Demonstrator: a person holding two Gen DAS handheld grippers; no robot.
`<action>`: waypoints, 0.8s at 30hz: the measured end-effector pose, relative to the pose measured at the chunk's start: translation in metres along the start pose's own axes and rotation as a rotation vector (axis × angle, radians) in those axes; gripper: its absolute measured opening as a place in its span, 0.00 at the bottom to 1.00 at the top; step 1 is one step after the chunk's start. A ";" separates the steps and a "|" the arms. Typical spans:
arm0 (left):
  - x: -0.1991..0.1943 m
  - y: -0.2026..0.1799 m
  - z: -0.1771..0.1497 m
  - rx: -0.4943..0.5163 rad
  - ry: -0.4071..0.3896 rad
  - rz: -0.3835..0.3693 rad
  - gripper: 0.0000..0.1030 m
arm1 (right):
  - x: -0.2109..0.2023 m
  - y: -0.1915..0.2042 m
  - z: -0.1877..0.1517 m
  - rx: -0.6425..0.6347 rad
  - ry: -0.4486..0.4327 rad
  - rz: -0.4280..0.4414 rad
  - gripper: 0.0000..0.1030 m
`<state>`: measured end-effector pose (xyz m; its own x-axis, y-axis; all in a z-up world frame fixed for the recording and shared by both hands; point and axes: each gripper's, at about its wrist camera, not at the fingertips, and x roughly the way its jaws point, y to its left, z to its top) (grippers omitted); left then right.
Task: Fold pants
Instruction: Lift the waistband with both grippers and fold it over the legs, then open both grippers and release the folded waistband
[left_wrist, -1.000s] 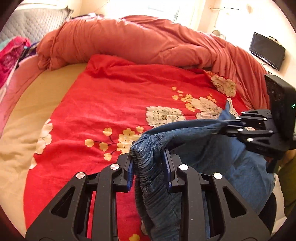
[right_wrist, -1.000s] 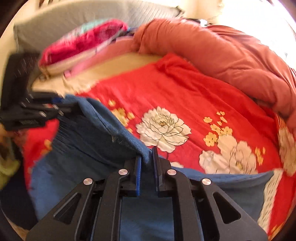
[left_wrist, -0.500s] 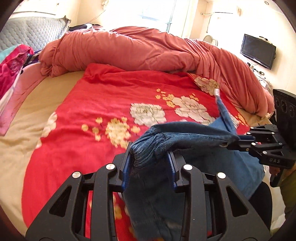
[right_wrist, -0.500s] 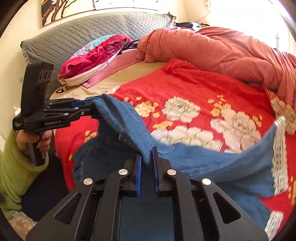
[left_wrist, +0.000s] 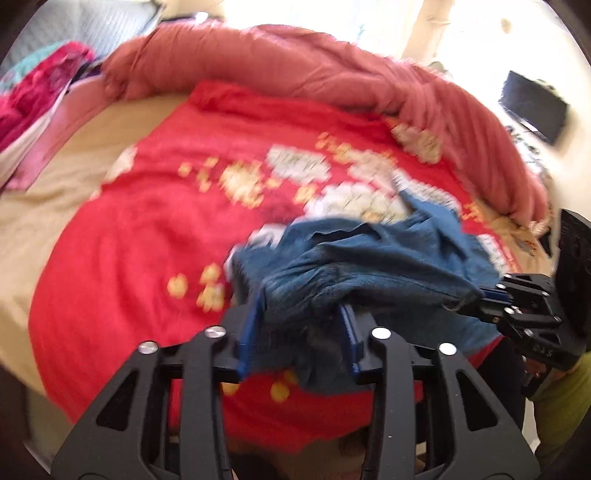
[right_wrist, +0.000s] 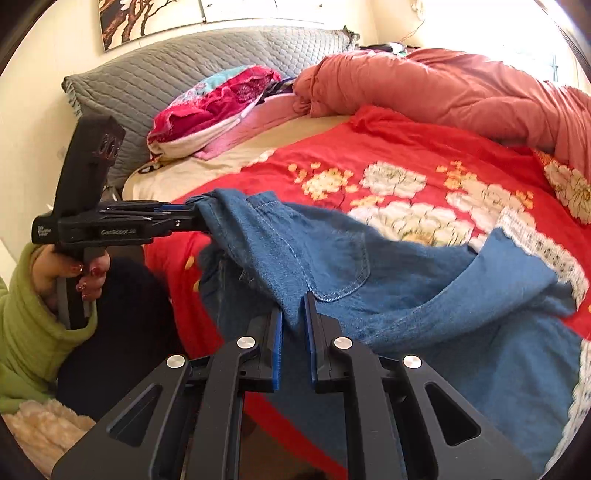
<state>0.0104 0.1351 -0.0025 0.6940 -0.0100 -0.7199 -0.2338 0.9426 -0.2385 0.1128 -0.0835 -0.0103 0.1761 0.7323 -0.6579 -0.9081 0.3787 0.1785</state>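
Note:
Blue denim pants (right_wrist: 406, 295) hang stretched between both grippers over the red flowered bedcover (right_wrist: 406, 147), their legs trailing onto it to the right. My right gripper (right_wrist: 293, 306) is shut on the waist edge beside a back pocket; in the left wrist view it (left_wrist: 484, 295) pinches the cloth from the right. My left gripper (left_wrist: 299, 306) has bunched denim (left_wrist: 369, 258) filling the gap between its blue pads while its jaws are opening. Seen side-on, the left gripper (right_wrist: 195, 212) still holds up the other waist corner. The left wrist view is blurred.
A salmon duvet (right_wrist: 461, 85) is heaped along the far side of the bed. Pink and red bedding (right_wrist: 221, 99) lies against a grey quilted headboard (right_wrist: 166, 66). A screen (left_wrist: 533, 107) hangs on the right wall. A hand in a green sleeve (right_wrist: 37, 325) holds the left gripper.
Both grippers have carried the pants across the bed. The legs now drape further over the cover. The left gripper's jaws stand wider around the denim. The right gripper's grip is unchanged.

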 end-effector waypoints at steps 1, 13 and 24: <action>0.001 0.002 -0.001 -0.013 0.013 0.007 0.33 | 0.003 0.000 -0.004 0.017 0.003 0.003 0.09; -0.005 0.012 -0.020 -0.056 0.072 0.068 0.47 | 0.026 0.011 -0.031 0.072 0.049 0.018 0.12; -0.043 0.015 -0.026 -0.069 0.000 0.039 0.48 | 0.032 0.006 -0.044 0.148 0.062 0.019 0.16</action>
<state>-0.0406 0.1413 0.0074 0.6832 0.0263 -0.7298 -0.3070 0.9171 -0.2543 0.0959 -0.0824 -0.0626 0.1315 0.7054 -0.6965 -0.8442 0.4480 0.2943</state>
